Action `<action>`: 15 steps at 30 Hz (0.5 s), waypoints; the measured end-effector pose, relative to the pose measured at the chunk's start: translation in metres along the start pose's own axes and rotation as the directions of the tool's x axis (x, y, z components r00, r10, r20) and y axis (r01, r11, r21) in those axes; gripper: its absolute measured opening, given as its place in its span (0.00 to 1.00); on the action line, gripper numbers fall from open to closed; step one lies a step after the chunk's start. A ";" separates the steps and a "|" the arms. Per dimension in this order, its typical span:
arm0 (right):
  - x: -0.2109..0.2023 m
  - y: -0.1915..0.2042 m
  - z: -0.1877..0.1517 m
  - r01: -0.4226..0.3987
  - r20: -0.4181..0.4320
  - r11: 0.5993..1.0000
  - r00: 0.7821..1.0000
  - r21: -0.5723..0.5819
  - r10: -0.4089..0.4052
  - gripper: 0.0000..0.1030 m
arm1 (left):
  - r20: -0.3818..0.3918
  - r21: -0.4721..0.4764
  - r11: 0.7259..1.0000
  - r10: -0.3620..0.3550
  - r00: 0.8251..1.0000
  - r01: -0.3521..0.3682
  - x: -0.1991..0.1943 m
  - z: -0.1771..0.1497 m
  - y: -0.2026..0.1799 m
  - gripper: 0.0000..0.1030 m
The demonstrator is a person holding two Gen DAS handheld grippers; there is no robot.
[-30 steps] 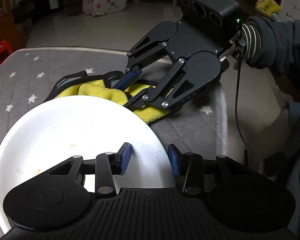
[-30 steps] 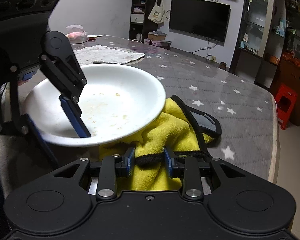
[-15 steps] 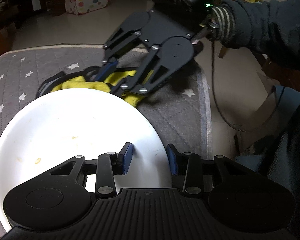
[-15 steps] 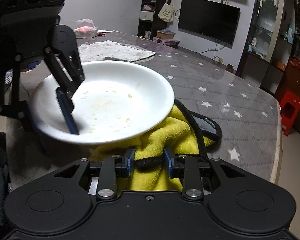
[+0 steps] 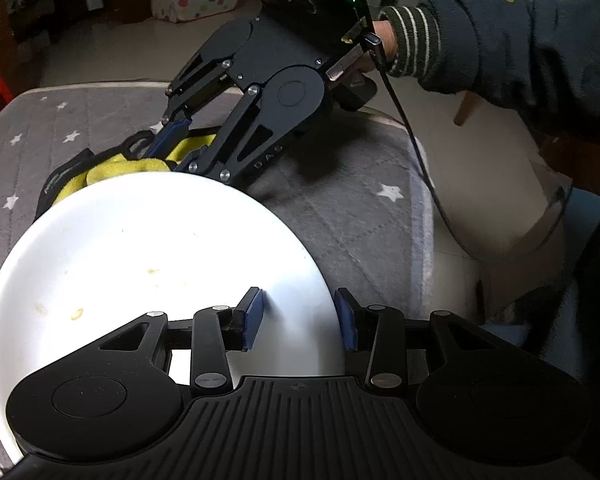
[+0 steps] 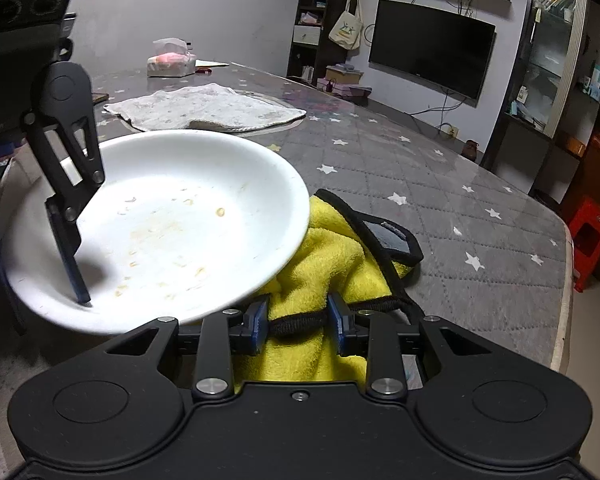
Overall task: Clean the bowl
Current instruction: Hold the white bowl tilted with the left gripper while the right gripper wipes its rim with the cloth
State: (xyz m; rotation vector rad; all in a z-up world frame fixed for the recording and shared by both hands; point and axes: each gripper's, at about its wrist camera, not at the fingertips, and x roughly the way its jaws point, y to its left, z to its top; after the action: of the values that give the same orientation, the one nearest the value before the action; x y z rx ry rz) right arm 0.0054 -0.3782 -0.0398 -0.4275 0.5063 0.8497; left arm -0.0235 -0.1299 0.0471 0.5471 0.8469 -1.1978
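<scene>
In the left wrist view, the left gripper [image 5: 298, 318] is nearest, and its jaws are closed on the rim of the shallow round white ceramic bowl [image 5: 148, 264]: one blue pad lies inside the bowl and the other lies outside its edge. The bowl is tilted and lifted above the grey quilted tabletop with white stars [image 5: 340, 216], and small yellowish food marks show on its inner surface. Beyond the far edge of the bowl lies the fluffy yellow cloth with black trim [image 5: 120, 166], partly hidden under the bowl. The right gripper [image 5: 172, 148] reaches down to this cloth, and behind it a hand [image 5: 384, 40] in a dark sleeve with a striped cuff holds the handle. In the right wrist view, the jaws of the right gripper [image 6: 298, 320] are narrowly open and pinch the black trim of the yellow cloth [image 6: 332, 256] between the blue pads. The bowl [image 6: 180, 216] hangs just above the cloth and to its left, with a finger of the left gripper [image 6: 68, 248] inside it. Farther on the tabletop [image 6: 420, 184] lies a flat pale grey towel [image 6: 204, 108], and behind it a tissue pack [image 6: 171, 63].
</scene>
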 end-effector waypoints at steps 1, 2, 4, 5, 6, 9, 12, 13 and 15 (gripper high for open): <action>0.001 -0.002 0.000 -0.003 0.001 1.000 1.000 0.001 0.003 0.32 | 0.007 -0.012 1.000 0.003 1.000 -0.003 0.002 0.003 0.000 0.44; 0.000 -0.001 -0.001 -0.005 0.003 1.000 1.000 0.004 0.005 0.32 | 0.014 -0.023 1.000 0.009 1.000 -0.008 0.006 0.005 -0.002 0.45; -0.003 0.000 -0.003 -0.005 0.004 1.000 1.000 0.011 0.005 0.32 | 0.025 -0.046 0.999 0.023 0.999 -0.022 0.009 0.012 -0.002 0.47; -0.003 0.000 -0.003 -0.004 0.004 1.000 1.000 0.011 0.003 0.32 | 0.027 -0.058 0.998 0.031 0.999 -0.030 0.011 0.014 -0.002 0.47; -0.004 0.001 -0.003 0.000 0.003 1.000 1.000 0.012 0.000 0.32 | 0.023 -0.071 0.997 0.042 0.999 -0.040 0.013 0.016 -0.001 0.47; -0.007 0.004 -0.005 0.012 0.001 1.000 1.000 0.015 -0.012 0.32 | 0.016 -0.110 0.992 0.066 0.998 -0.063 0.017 0.020 0.002 0.46; -0.011 0.007 -0.008 0.023 0.000 0.999 1.000 0.022 -0.023 0.32 | 0.018 -0.130 0.989 0.077 0.997 -0.074 0.016 0.018 0.006 0.41; -0.013 0.009 -0.010 0.025 0.000 0.999 1.000 0.027 -0.025 0.32 | 0.020 -0.127 0.989 0.076 0.997 -0.073 0.015 0.018 0.006 0.41; -0.018 0.013 -0.012 0.031 -0.001 0.999 1.000 0.032 -0.031 0.32 | 0.019 -0.115 0.991 0.068 0.997 -0.066 0.015 0.017 0.005 0.40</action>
State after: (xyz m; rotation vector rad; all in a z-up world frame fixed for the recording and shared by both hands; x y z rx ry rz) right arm -0.0176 -0.3881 -0.0414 -0.4050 0.5117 0.8112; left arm -0.0125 -0.1498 0.0450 0.4642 0.8658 -1.0851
